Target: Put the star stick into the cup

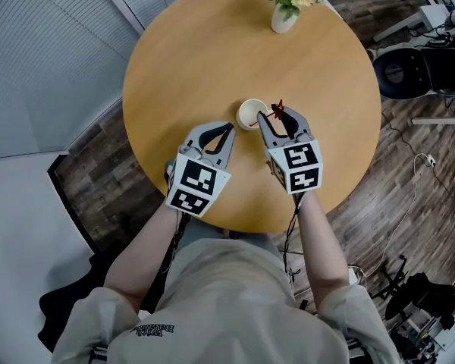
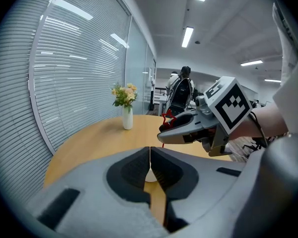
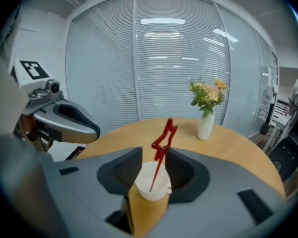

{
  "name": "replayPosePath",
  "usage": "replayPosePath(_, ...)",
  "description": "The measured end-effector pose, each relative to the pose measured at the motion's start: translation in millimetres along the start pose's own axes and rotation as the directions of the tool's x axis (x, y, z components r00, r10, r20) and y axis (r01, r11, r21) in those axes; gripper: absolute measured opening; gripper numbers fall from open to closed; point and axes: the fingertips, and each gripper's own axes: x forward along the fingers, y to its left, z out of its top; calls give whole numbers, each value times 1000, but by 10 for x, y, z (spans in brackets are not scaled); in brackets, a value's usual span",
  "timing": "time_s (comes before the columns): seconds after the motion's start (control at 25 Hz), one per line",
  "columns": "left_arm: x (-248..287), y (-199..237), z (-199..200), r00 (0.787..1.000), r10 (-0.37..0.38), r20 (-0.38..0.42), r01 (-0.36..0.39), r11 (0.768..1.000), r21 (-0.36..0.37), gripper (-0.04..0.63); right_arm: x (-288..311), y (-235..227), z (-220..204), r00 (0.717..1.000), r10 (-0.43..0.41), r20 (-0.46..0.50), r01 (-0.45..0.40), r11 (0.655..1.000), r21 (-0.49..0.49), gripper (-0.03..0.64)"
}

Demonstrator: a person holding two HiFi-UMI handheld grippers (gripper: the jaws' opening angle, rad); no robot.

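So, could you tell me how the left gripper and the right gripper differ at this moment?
The left gripper has its jaws pressed together with nothing between them; the right gripper has its jaws apart. The red star stick stands between the right gripper's jaws, its lower end in the white cup, while the left gripper sits just beside that cup. Both point away from the person over the round table.

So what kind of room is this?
Probably an office: there's a round table with a vase, blinds along glass walls, and long ceiling lights.
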Motion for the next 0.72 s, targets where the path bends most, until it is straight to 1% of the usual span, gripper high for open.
replayPosePath(0.04, -16, 1, 28, 1000, 2, 6, -2, 1000, 10, 23, -9, 6, 9, 1000, 0, 2, 0, 1000, -2, 140)
replayPosePath(0.2, -60, -39, 101, 1000, 9, 22, -9, 1000, 25, 23, -73, 19, 62, 1000, 6, 18, -6, 1000, -23, 187)
replayPosePath(0.44, -111, -107, 132, 1000, 12, 26, -12, 1000, 26, 22, -86, 150, 13, 999, 51, -19, -52, 993, -105, 195)
replayPosePath(0.64, -153, -90, 107, 999, 21, 26, -21, 999, 26, 23, -82, 267, 20, 996, 89, -21, -91, 990, -109, 205)
replayPosePath(0.72, -170, -86, 114, 999, 24, 28, -25, 999, 26, 22, -95, 300, 25, 995, 95, -29, -98, 987, -126, 210)
